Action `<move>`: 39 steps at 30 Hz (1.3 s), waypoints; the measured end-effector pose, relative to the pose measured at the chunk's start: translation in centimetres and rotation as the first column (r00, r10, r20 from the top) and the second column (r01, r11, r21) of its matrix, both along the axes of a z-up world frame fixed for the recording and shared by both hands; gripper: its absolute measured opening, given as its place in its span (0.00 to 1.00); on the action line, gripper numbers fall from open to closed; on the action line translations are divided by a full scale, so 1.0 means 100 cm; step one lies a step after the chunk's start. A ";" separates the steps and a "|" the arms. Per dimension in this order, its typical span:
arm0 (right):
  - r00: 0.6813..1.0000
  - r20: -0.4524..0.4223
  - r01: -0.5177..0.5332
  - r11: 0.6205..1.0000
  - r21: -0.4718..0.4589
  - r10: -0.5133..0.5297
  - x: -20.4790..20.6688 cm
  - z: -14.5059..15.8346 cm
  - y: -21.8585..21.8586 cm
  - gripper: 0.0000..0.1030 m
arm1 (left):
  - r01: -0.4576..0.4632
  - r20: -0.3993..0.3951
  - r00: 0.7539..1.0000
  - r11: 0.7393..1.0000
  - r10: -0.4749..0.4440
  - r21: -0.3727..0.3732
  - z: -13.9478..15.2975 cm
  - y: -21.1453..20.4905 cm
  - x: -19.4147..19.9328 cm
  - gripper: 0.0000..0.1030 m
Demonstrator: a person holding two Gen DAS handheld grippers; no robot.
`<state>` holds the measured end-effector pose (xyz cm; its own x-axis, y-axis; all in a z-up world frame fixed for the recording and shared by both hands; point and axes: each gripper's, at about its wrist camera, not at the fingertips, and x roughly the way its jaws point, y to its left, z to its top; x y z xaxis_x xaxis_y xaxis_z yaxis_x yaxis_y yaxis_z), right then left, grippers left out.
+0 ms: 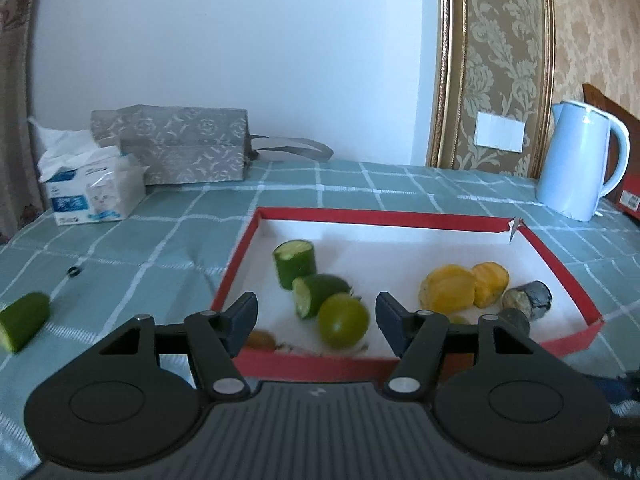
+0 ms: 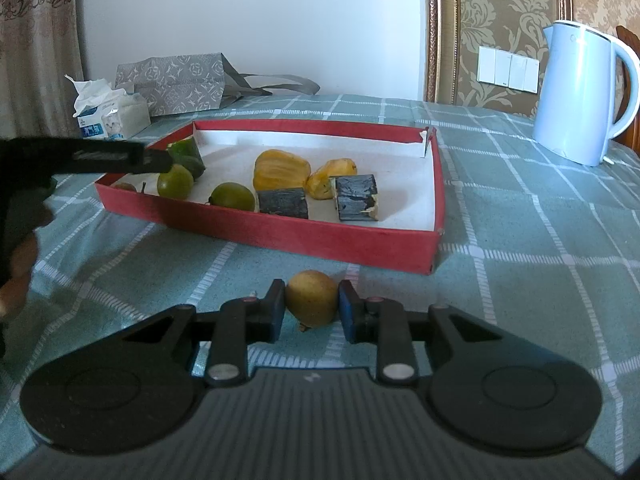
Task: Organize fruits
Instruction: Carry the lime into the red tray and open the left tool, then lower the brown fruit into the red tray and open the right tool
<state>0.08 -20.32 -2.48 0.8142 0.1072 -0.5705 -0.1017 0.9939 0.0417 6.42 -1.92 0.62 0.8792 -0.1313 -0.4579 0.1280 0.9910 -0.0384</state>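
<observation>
Gripping a small yellow-brown fruit on the table, the right tongs are squeezing it from both sides, just in front of the red box. The fruit is sitting with its stubby tip pointing down toward the camera, long axis roughly along the tongs. The right tongs are angling down at the cloth.

The left tongs are hanging open over the near rim of the box, nothing between the pads, pointing down at a round green fruit. Behind it two cut green cucumber chunks are lying in the box; the nearer one is showing its cut face to the left. Two yellow pieces and two dark chunks are lying to the right. Another green chunk is lying out on the table at left, looks like cucumber too, but it's blurry. In the right view the left tongs are reaching in level from the left edge.
</observation>
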 end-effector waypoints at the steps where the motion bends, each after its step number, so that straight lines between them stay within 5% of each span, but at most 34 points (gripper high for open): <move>1: 1.000 0.000 0.000 1.000 0.000 0.000 0.000 0.000 0.000 0.26 | -0.006 0.000 1.000 1.000 0.006 -0.003 0.000 0.003 -0.005 0.63; 23: 0.987 0.161 0.023 0.998 -0.061 -0.013 -0.016 0.034 0.012 0.26 | -0.032 -0.135 0.990 0.999 0.027 -0.039 -0.023 0.028 -0.026 0.63; 39: 0.993 0.109 -0.035 0.993 -0.115 0.048 0.067 0.054 0.038 0.26 | -0.033 -0.139 0.990 0.999 0.036 0.022 -0.028 0.020 -0.022 0.65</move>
<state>6.74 -16.49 2.97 0.8693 0.0821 -0.4873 -0.1406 0.9865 -0.0845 4.17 0.06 -2.20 0.8106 -0.0918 -0.5784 0.0882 0.9955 -0.0344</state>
